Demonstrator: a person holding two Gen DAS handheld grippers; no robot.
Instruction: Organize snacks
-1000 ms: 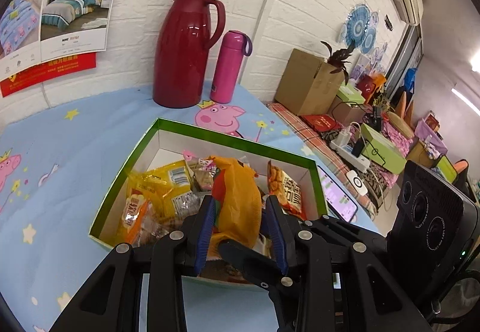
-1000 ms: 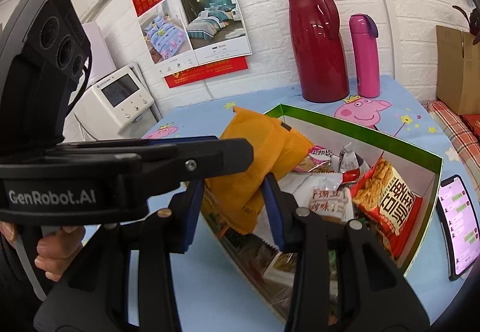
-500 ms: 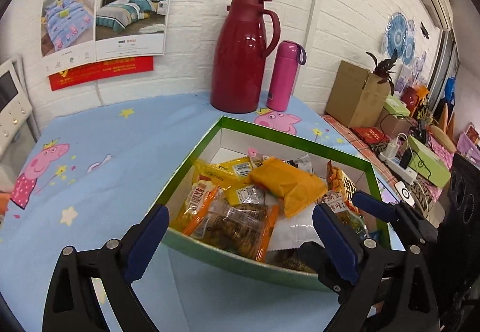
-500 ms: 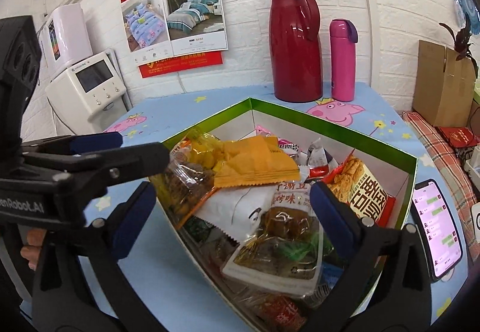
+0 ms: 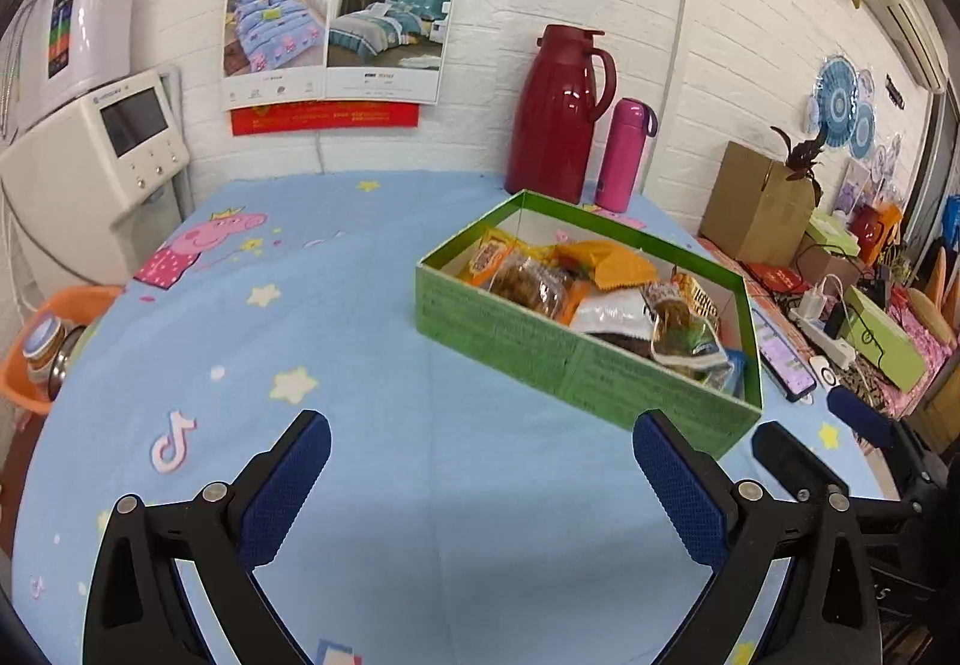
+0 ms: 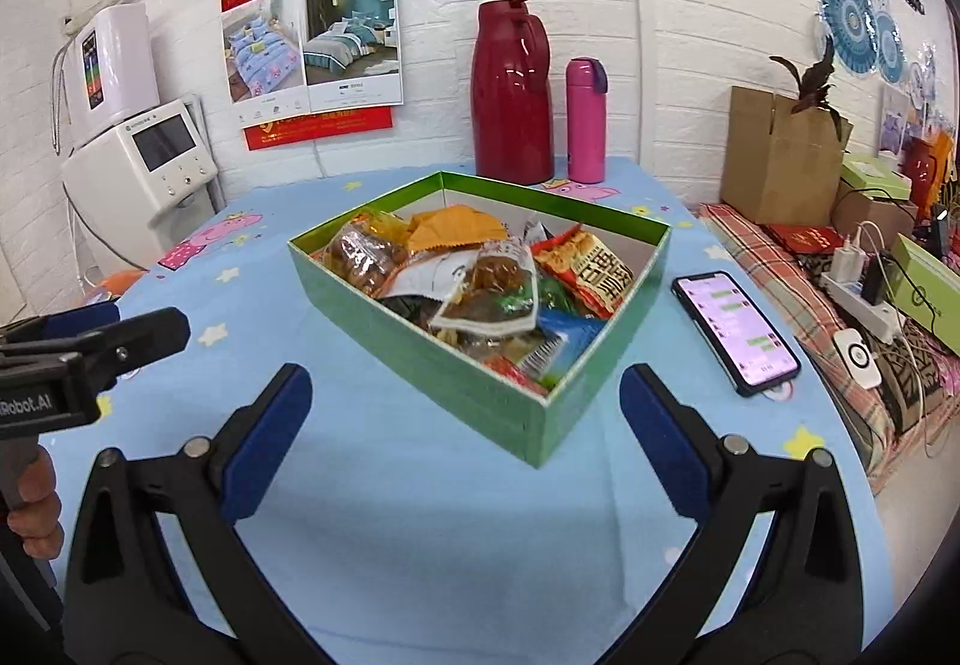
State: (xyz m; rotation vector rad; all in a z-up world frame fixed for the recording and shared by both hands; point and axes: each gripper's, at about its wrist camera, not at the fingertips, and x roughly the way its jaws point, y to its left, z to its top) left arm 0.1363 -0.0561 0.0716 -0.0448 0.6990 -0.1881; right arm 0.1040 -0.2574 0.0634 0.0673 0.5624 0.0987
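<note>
Two hand-held grippers point(image 5: 480, 461) point(image 6: 465, 404) wide, empty; phone point(image 6: 735, 332) beside snack box point(image 6: 456, 359).

Glossy red jug point(image 6: 512, 95); cardboard box point(image 6: 480, 365); crinkly foil snack packets point(image 6: 486, 287).

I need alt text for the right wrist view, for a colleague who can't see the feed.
An open right gripper hovers empty above a blue cartoon tablecloth, facing a green box heaped with snack packets. A lit phone lies right of the box; a red jug and pink bottle stand behind by the wall.
</note>
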